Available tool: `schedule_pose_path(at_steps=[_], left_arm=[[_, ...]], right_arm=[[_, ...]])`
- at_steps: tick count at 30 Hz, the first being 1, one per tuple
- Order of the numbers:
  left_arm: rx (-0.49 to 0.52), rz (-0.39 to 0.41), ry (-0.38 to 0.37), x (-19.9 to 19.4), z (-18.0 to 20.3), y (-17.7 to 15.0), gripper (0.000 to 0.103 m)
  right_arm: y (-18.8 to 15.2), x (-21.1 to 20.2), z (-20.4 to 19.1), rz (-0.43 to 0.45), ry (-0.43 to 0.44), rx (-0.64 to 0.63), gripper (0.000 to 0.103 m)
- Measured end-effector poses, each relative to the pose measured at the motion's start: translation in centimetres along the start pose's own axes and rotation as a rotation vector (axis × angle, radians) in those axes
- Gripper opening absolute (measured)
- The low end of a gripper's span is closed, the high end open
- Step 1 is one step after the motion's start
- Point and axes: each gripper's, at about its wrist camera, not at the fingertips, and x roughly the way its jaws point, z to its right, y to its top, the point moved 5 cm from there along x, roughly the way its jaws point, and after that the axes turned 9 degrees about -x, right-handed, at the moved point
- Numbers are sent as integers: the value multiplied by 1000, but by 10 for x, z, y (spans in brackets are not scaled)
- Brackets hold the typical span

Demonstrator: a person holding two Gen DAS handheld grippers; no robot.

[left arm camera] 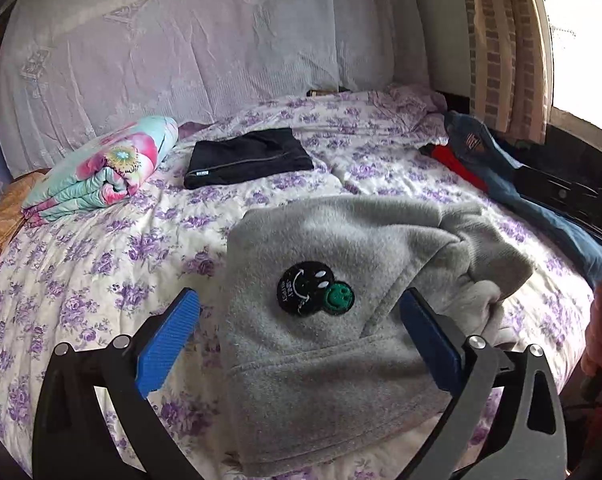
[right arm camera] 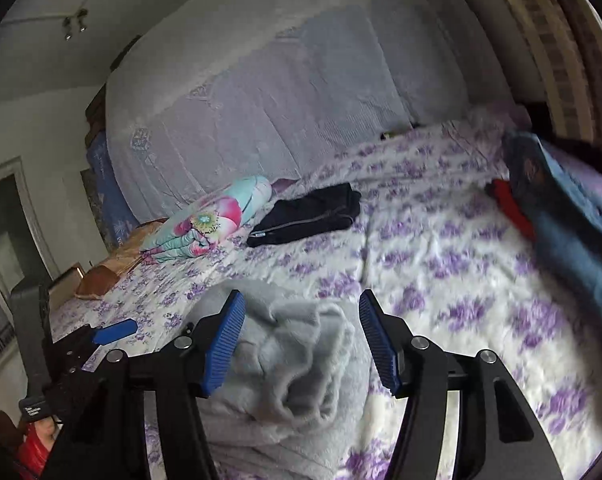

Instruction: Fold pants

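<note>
The grey fleece pants lie on the near part of my bed, on the purple-flowered bedspread. They are partly folded: a flat panel faces up with a black and green smiley patch on it, a hem band runs across the near edge, and the far right end is bunched into loose folds.

My left gripper hangs low over the flat panel, tilted down toward it, its blue pads spread wide to either side of the patch and pressing on nothing. My right gripper points over the bunched end of the pants; the blue pads stand partly apart with the crumpled fleece lying between and below them, and they do not clamp it. That view is blurred.

Further back on the bedspread lie a folded black garment and, just left of it, a rolled floral blanket. Blue jeans over something red sit at the right edge.
</note>
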Motion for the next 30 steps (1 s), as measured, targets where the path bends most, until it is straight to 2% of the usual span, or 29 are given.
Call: schedule_pose_path(at_steps=[2,4,6,8,9,11,14,16,18,20,22,24,26,28,30], left_arm=[[20,-15,-19,1,6,-3,98],[68,-64,3,17,11,-16,98],[80,-147,7,44,12,-39,99],[22,-120,-29,48,5,-45,99],[26,-116,-33,46,5,-42,99],[29,-120,-47,42,5,-40,99],[-5,-114,-67,33,-3,-35,98],[-30,-57,-60,19,-14,-25,98],[-69,-7,-39,9,-26,-8,98],[-108,-17,-27,14,-37,13,98],[-145,-56,-22,31,-45,29,98],[-150,-178,-21,67,-45,30,98],[-151,-313,-23,110,-47,11,99],[-285,-339,-133,124,-60,-1,99],[-415,-387,-240,126,-74,-9,99]], right_arm=[[12,12,-11,2,11,-49,61],[10,29,-24,-34,22,-104,64],[-9,65,-28,-158,-5,-164,66],[-43,102,-22,-279,-76,-215,74],[-53,113,-14,-311,-70,-193,79],[-46,105,-3,-296,-31,-106,79],[-40,94,-10,-274,-41,-131,79],[-28,76,-18,-220,-11,-126,80],[-8,62,-28,-157,28,-114,80],[9,60,-39,-130,49,-130,81],[14,68,-50,-140,51,-169,83],[-1,89,-54,-215,65,-176,84],[-30,117,-50,-326,75,-171,84],[-44,123,-51,-297,27,-262,84],[-41,117,-59,-293,12,-295,84]])
